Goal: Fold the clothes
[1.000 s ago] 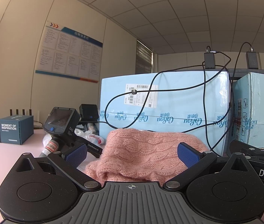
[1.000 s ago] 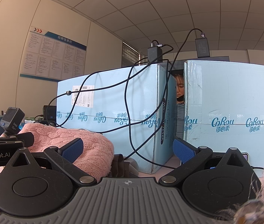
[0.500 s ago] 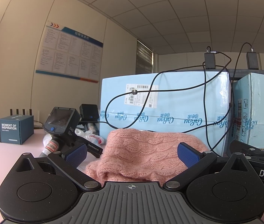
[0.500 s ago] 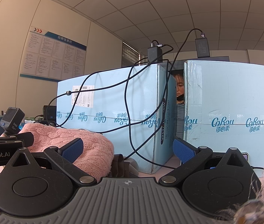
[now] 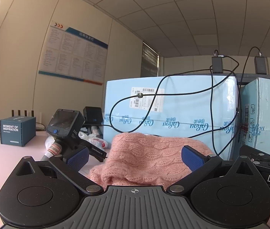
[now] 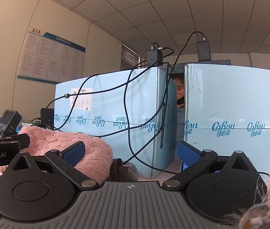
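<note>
Pink cable-knit sweater (image 5: 150, 158), soft, light and apparently bunched, lies heaped just ahead of the wide-open, empty left gripper (image 5: 135, 157) and ahead-left of the equally spread, empty right gripper (image 6: 130, 152), its near hem probably the easiest hold.

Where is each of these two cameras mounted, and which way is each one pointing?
Left wrist view: sits on the left gripper, low over the table, looking forward between its open blue-padded fingers at the pink sweater; the other gripper's black arm shows at the right edge.
Right wrist view: sits on the right gripper, facing the light blue boxes; its own open fingers show.
Shared: the sweater, boxes, black cables and wall poster.
</note>
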The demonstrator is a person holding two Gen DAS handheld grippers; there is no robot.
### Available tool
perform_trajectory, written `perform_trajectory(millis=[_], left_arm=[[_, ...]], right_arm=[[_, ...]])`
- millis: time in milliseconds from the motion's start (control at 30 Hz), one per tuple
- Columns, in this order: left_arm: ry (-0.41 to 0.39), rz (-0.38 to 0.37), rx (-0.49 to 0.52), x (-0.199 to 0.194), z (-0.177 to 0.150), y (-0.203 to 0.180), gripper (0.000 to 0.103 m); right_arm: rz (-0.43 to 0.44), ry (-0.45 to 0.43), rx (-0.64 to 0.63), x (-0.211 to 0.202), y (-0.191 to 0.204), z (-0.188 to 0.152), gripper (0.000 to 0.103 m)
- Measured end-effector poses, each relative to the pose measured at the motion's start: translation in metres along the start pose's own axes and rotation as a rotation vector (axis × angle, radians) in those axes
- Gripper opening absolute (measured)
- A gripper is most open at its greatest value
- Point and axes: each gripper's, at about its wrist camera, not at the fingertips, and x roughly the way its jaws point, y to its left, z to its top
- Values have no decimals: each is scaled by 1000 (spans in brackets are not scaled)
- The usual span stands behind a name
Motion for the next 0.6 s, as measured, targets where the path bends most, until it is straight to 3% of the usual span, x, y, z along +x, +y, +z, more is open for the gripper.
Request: perform_trajectory(millis=[267, 600], left_arm=[[-19, 8, -32, -2, 0, 5, 103], [-201, -6, -127, -25, -1, 14, 103]], right_arm=[[-97, -13, -46, -10, 10, 4, 103], [-122, -63, 18, -61, 6, 25, 103]])
